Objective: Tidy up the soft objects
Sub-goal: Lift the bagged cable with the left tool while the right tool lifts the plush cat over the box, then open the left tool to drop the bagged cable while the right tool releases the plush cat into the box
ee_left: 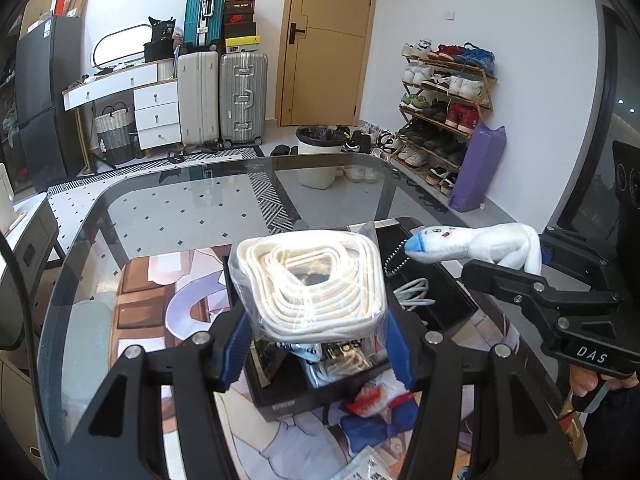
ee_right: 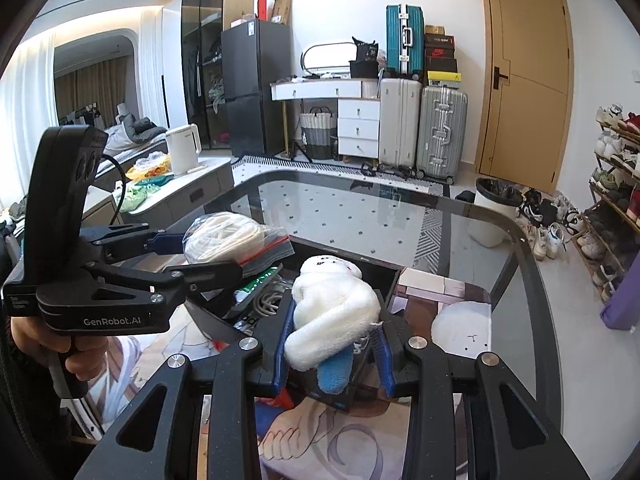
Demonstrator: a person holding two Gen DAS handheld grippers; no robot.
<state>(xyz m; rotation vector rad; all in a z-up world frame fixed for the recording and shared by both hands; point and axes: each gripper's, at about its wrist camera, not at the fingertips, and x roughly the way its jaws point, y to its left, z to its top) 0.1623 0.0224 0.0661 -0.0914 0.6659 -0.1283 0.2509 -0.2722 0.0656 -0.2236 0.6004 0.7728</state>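
Our left gripper [ee_left: 316,344] clamps a bagged rope coil [ee_left: 316,280], and our right gripper [ee_right: 332,356] pinches a white plush [ee_right: 332,308], both held just above the black box [ee_left: 280,396] on the glass table [ee_left: 168,208]. Both seem light and squashy; the slick bag may slip, so we favour gripping through the coil's middle

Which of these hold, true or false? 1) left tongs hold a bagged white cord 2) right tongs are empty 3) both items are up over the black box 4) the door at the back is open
1) True: the left tongs grip the bagged white cord.
2) False: the right tongs clamp a white plush toy.
3) True: both hang above the black box on the glass table.
4) False: the wooden door is closed.
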